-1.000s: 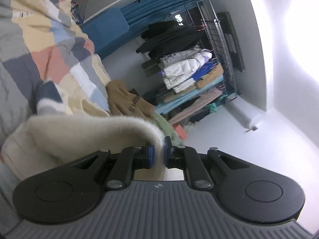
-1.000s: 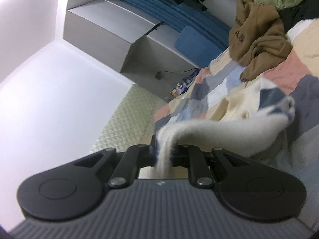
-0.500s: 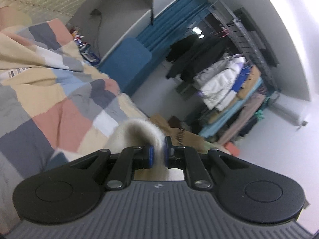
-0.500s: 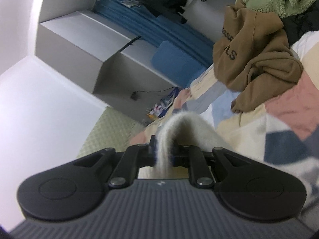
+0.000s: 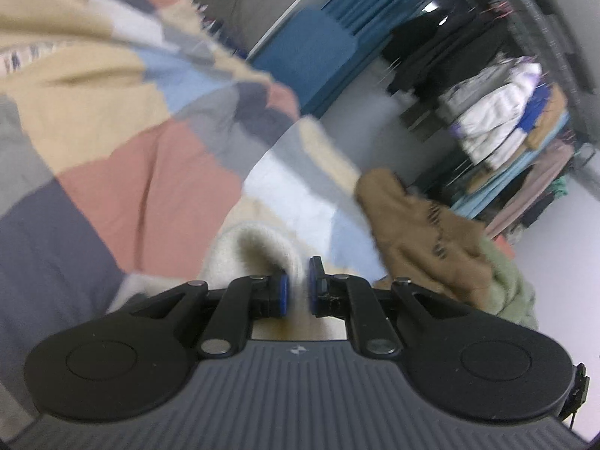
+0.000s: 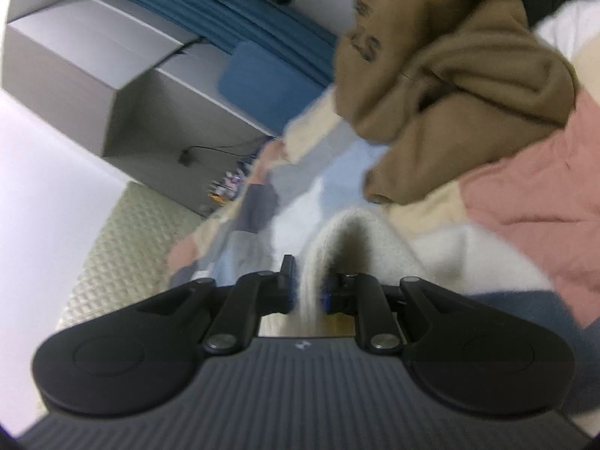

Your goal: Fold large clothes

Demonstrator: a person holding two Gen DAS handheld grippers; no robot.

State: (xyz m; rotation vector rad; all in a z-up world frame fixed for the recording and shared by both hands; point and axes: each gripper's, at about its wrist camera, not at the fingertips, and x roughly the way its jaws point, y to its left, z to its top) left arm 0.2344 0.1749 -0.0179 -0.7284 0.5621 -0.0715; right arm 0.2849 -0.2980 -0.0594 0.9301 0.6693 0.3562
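- a big patchwork blanket (image 5: 123, 157) covers the bed. it has squares of pink, tan, grey, dark blue and light blue.
- a grey cabinet (image 6: 112, 75) stands past the bed, next to a blue curtain (image 6: 232, 3) and a blue cushion (image 6: 266, 78).
- a clothes rack (image 5: 525, 112) stands by the far wall. it is full of hanging dark coats, white puffy jackets and folded things.
- a brown hoodie (image 6: 450, 75) lies in a heap on the blanket. it has dark letters on it, too blurry to read.
- a fuzzy green garment (image 5: 513, 292) lies right beside the brown hoodie, touching it.
- a soft cream sweater (image 6: 360, 240) is the thing being folded. it lies on the blanket near the brown hoodie, and a fold of it humps up in front of each gripper.
- the left gripper (image 5: 297, 290) has its fingers nearly closed. they pinch a thin edge of the cream sweater between the blue pads (image 5: 284, 292).
- the right gripper (image 6: 307, 288) is also nearly closed. its fingers squeeze a fold of the cream sweater between them.
- both pictures are a bit blurry.
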